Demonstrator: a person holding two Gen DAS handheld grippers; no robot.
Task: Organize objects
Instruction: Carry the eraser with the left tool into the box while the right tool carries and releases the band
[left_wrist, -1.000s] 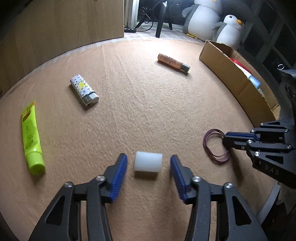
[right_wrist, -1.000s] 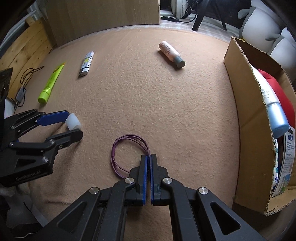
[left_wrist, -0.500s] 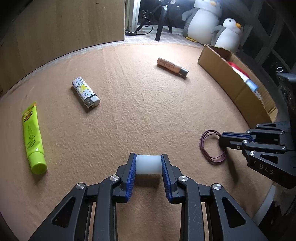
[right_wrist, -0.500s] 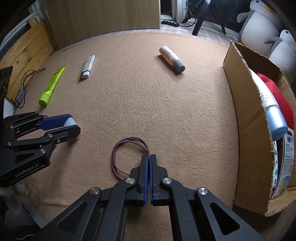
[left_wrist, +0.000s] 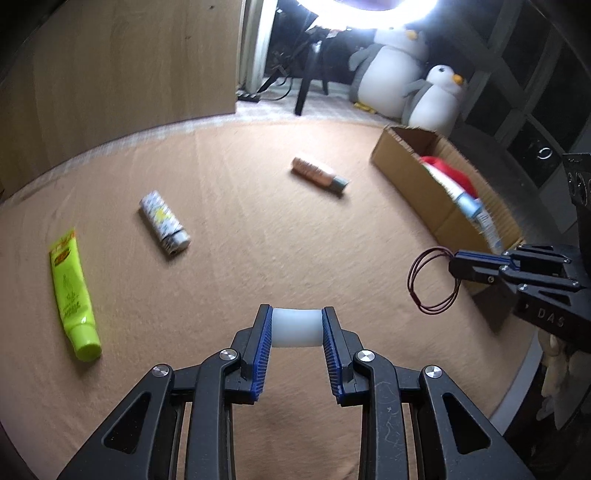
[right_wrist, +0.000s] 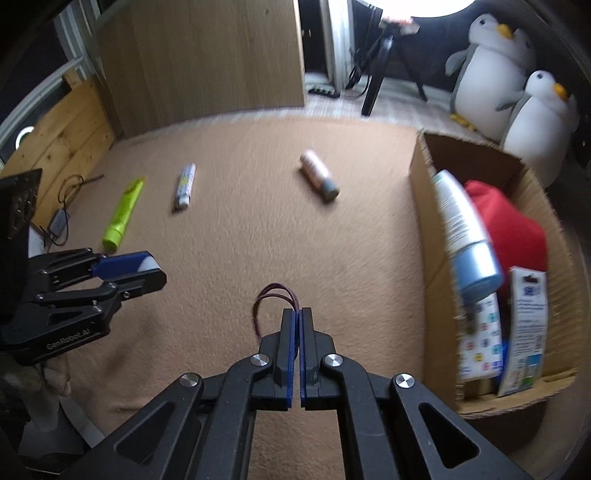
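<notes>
Left wrist view: the left tongs (left_wrist: 295, 328) are clamped on a white cylinder (left_wrist: 294, 328), their blue pads pressing its two ends, and it hangs clear above the tan desk (left_wrist: 258, 229). The jaws have just been closing onto this piece. On the desk lie a green tube (left_wrist: 72, 295) at the left, a patterned lighter (left_wrist: 164, 223) beside it, and a peach bottle (left_wrist: 319, 175) farther back. At the right edge, the right tongs (left_wrist: 456, 264) pinch a purple hair tie (left_wrist: 430, 282), which dangles off the surface near the cardboard box (left_wrist: 410, 173).

Right wrist view: the right tongs (right_wrist: 296, 314) are clenched on the hair tie (right_wrist: 271, 295), whose loop droops in front of the tips. The box (right_wrist: 432, 236) at the right holds a white and blue bottle (right_wrist: 465, 236), something red (right_wrist: 506, 229) and printed packets (right_wrist: 526, 325). The left tongs (right_wrist: 147, 267) appear at the left with the cylinder (right_wrist: 149, 263) between their pads. Two plush penguins (right_wrist: 517, 96) sit behind the box.
</notes>
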